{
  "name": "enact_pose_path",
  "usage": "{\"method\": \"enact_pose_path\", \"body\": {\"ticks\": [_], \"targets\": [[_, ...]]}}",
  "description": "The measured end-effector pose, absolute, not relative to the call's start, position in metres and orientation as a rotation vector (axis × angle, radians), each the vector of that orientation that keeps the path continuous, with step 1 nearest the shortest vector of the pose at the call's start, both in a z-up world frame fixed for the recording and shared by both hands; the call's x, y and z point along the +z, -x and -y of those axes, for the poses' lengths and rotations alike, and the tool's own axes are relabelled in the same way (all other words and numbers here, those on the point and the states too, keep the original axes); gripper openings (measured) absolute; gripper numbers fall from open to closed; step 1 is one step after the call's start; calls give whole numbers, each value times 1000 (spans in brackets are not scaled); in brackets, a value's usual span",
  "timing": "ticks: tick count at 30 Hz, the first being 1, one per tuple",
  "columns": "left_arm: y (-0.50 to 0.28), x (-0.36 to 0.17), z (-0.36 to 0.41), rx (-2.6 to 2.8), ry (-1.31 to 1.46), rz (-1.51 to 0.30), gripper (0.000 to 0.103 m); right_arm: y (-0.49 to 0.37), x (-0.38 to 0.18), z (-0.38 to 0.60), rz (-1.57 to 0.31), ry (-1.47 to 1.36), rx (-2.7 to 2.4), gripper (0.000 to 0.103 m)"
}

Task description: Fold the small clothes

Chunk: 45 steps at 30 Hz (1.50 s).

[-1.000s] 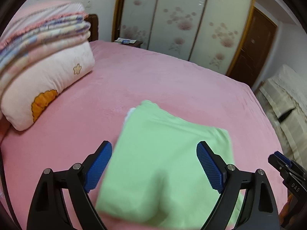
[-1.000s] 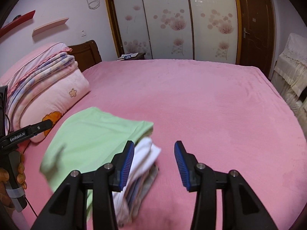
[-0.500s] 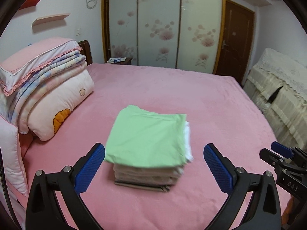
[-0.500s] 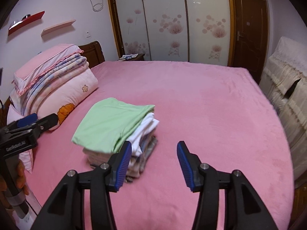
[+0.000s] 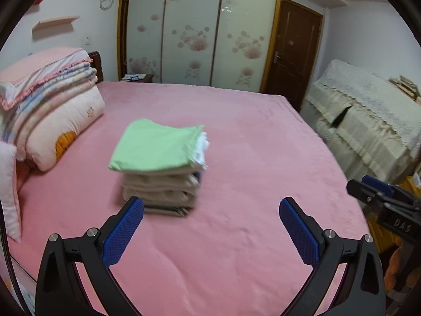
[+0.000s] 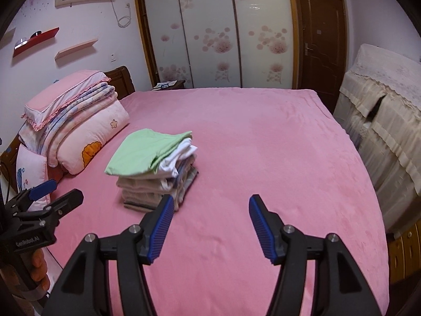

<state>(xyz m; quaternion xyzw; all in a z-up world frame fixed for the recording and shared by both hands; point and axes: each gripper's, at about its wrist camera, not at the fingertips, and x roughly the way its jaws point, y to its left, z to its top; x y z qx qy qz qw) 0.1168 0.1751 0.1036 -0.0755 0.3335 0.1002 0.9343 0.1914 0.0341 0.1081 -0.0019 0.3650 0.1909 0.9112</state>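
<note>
Stack of folded small clothes (image 5: 160,173) sits on the pink plush bedspread (image 5: 236,137), toward the headboard side of the bed and well in from every edge. Top layer is a light green folded garment (image 5: 155,144); under it a white folded piece (image 6: 181,152), then several beige and grey folded layers (image 6: 147,189). The green top overhangs the layers below on the near and left sides. Stack looks upright, edges roughly aligned, slightly blurred in the left wrist view.

Left gripper (image 5: 211,210): black two-finger frame with blue textured pads (image 5: 123,231), jaws spread wide, nothing between them, only bare bedspread. It is over the near edge of the bed, short of the stack; its left pad overlaps the stack's base in the picture, contact cannot be told.

Right gripper (image 6: 210,210): same build, blue ribbed pads (image 6: 263,229), jaws opening, nothing between them. Also clear of the stack, to its right over open bedspread. A hand (image 6: 39,268) on the left gripper's handle shows at the left rim of the right wrist view.

Pile of folded pink quilts and pillows (image 6: 73,129) lies at the head of the bed, near the stack but apart. Floral sliding wardrobe doors (image 6: 218,31) and brown wooden door (image 6: 321,39) stand beyond the far edge. Cream lace-covered furniture (image 5: 368,121) runs along the right edge.
</note>
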Motion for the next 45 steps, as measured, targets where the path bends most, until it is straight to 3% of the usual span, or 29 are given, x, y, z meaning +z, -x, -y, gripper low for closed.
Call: {"method": "enact_pose_path", "body": {"ticks": [5,10,18,45], "targets": [[-65,100,-132,155,165,-635,102,-144,101,-4,-747,-4,386,64],[-9,87,-92,187,149,-599,102,-90,90,23,-736,-22,353,72],[46,46,-53,270,83,-634,102,-22,63,51,-719,-69,286,79],[52,19,-33,272,92,-723,102,22,29,43,-705,16,216,80]]}}
